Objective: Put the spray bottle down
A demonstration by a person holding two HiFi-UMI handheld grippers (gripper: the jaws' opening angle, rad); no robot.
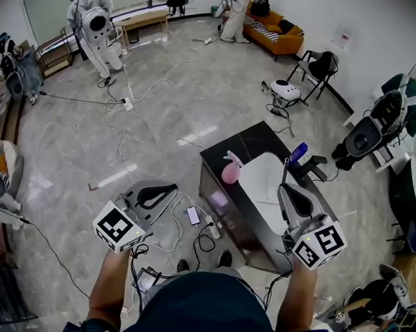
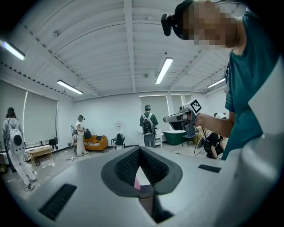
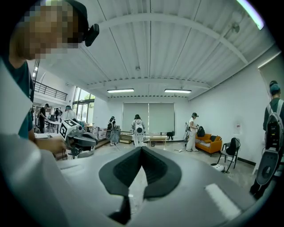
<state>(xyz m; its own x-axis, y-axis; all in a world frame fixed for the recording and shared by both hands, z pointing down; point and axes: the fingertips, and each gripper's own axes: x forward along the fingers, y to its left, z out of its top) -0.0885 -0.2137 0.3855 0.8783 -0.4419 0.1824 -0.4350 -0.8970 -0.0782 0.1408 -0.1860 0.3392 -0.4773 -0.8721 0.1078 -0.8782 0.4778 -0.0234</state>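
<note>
The pink spray bottle (image 1: 230, 170) stands upright on the white mat (image 1: 264, 194) that covers the black table (image 1: 225, 154). No gripper touches it. My left gripper (image 1: 172, 189) is held over the floor to the left of the table, its jaws shut with nothing between them. To the right of the bottle, over the mat's right side, my right gripper (image 1: 285, 186) is also shut and empty. In the left gripper view the jaws (image 2: 140, 149) meet at their tips, and a speck of pink shows through the gap below. The right gripper view shows its jaws (image 3: 141, 149) closed too.
A blue thing (image 1: 298, 152) and dark gear lie just past the table's right corner. Cables, a phone (image 1: 193, 215) and a power strip litter the floor at the table's left. Further off are people in white suits (image 1: 97, 32), an orange sofa (image 1: 279, 28) and a chair (image 1: 318, 66).
</note>
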